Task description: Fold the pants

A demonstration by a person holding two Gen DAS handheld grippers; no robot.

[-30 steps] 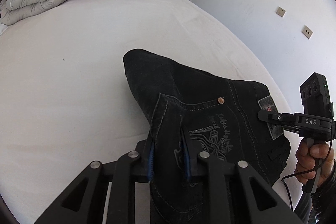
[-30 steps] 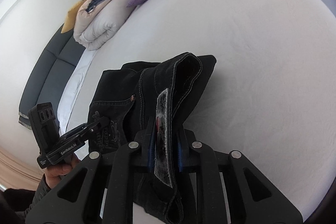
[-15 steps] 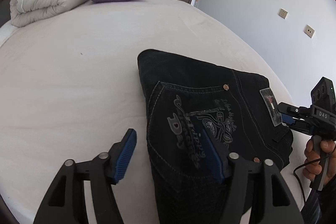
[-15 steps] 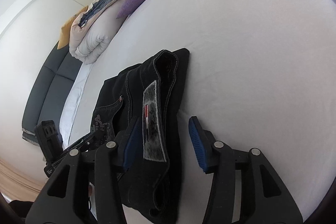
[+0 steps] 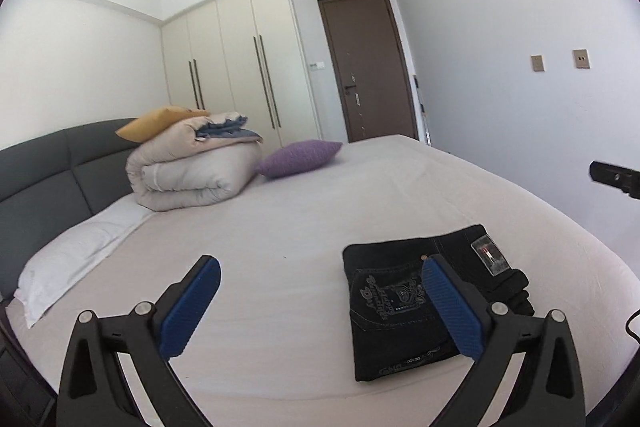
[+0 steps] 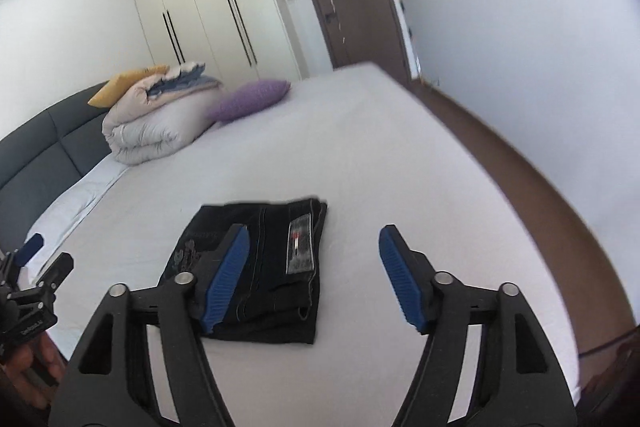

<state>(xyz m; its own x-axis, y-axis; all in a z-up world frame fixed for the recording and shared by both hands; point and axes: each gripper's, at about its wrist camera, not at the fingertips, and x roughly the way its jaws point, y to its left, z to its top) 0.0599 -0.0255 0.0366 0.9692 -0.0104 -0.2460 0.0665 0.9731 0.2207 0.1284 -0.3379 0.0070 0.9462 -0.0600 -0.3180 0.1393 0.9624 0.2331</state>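
The black denim pants (image 5: 404, 311), folded into a compact rectangle, lie flat on the white-sheeted bed (image 5: 304, 227), ahead of and below both sets of jaws. Left gripper (image 5: 320, 305) and right gripper (image 6: 316, 275): jaws spread, holding nothing. Folding appears complete; the next move requires only retraction or minor edge straightening.

The left gripper (image 5: 320, 303) has matte black angular arms with triangular cutouts, round silver screws at the joints, and ribbed blue pads (image 5: 454, 311) on the fingers. The right gripper (image 6: 314, 277) is built the same: black arms, silver screws, ribbed blue pads (image 6: 400, 281). A thin black cable (image 5: 632, 323) curls at the frame edge.
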